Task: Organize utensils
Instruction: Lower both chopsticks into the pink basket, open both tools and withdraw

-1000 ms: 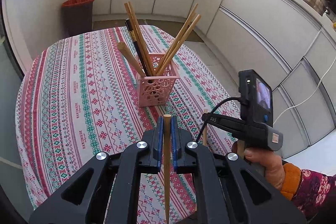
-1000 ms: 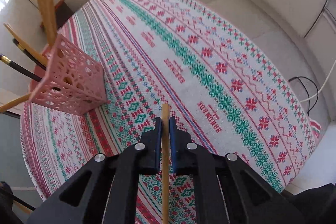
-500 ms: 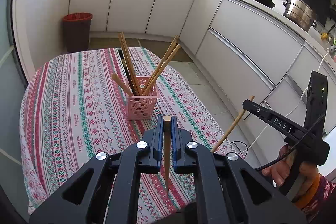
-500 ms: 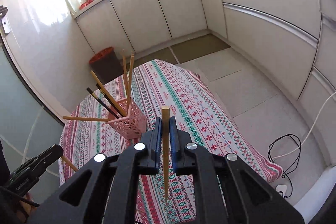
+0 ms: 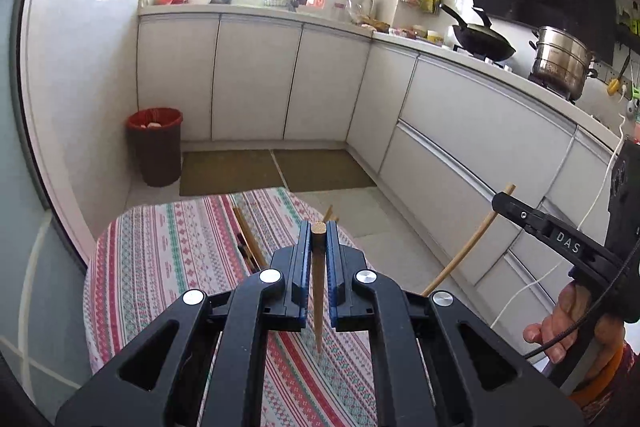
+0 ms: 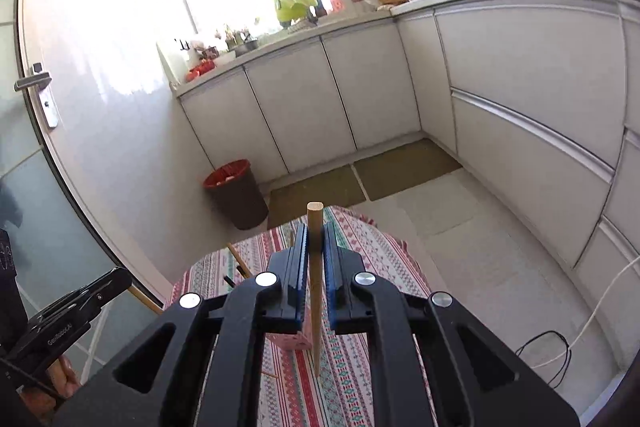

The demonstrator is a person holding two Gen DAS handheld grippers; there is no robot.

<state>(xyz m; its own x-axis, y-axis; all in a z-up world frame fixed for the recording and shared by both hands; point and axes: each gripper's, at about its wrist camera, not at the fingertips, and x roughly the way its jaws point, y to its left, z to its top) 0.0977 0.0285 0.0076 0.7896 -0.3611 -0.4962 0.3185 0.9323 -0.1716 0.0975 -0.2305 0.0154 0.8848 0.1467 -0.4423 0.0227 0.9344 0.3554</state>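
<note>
My left gripper (image 5: 319,231) is shut on a wooden chopstick (image 5: 318,291) that hangs down between its blue pads, high above the patterned tablecloth (image 5: 160,259). Chopstick tops (image 5: 249,239) from the holder poke out behind its fingers; the holder itself is hidden there. At the right edge, the right gripper (image 5: 505,202) grips a second chopstick (image 5: 466,250), with a person's hand (image 5: 560,331) below it. In the right wrist view, my right gripper (image 6: 315,231) is shut on that chopstick (image 6: 315,291). A corner of the pink holder (image 6: 294,341) shows under its fingers. The left gripper (image 6: 114,279) appears at lower left.
A dark bin with a red liner (image 5: 155,151) stands on the floor beyond the table's far end. White cabinets (image 5: 256,79) line the back and right, with brown mats (image 5: 280,171) before them. A wok (image 5: 482,43) and steel pot (image 5: 560,61) sit on the counter. Cables (image 6: 552,347) lie on the floor.
Both grippers have risen well above the table and tilted up, each still holding its chopstick. The pink holder has dropped from plain view to behind the fingers.
</note>
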